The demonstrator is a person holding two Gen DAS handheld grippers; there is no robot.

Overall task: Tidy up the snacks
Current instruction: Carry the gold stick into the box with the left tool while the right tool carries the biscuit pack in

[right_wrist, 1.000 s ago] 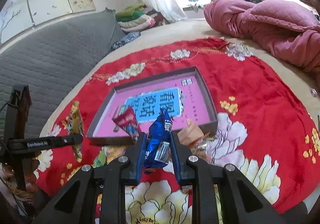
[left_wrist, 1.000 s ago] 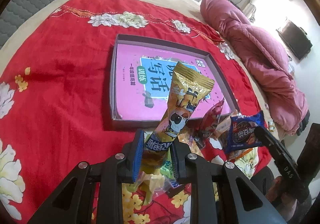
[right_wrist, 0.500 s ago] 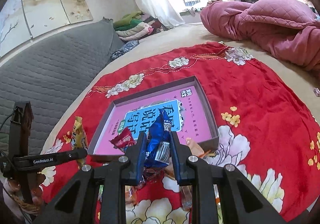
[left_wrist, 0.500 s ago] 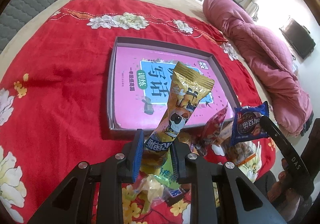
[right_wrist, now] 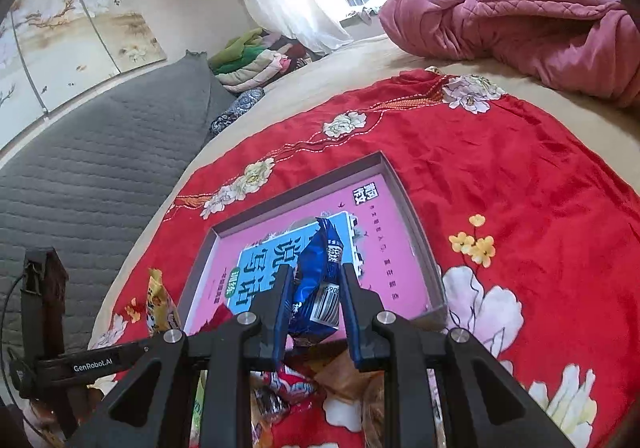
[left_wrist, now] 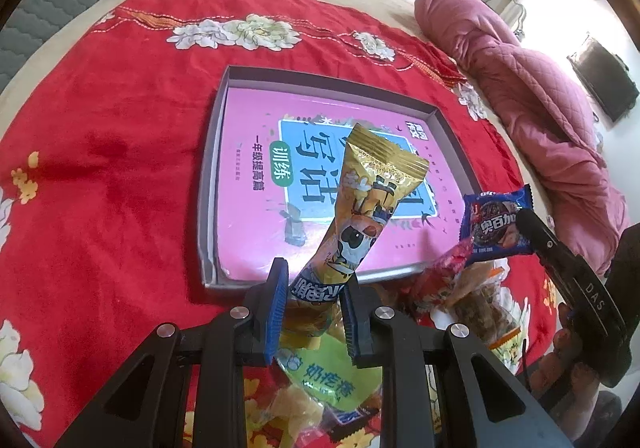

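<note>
My left gripper (left_wrist: 314, 284) is shut on the lower end of a long golden snack packet (left_wrist: 360, 207), which stands up over the near edge of a shallow grey box (left_wrist: 208, 207) lined with a pink printed sheet. My right gripper (right_wrist: 316, 288) is shut on a blue snack packet (right_wrist: 320, 280), held above the near part of the same box (right_wrist: 420, 232). In the left wrist view the blue packet (left_wrist: 496, 224) hangs off the right gripper's black finger at the right. The golden packet (right_wrist: 158, 304) shows at the left of the right wrist view.
A heap of loose snack packets (left_wrist: 472, 296) lies on the red flowered blanket (left_wrist: 100, 167) just before the box. A pink quilt (right_wrist: 520, 19) is bundled at the far right. A grey padded headboard (right_wrist: 100, 167) runs along the left. A hand (left_wrist: 568, 352) holds the right gripper.
Both grippers have moved forward toward the box with their packets still gripped. The blue packet now hangs over the box's near part, and the right gripper has rolled slightly.
</note>
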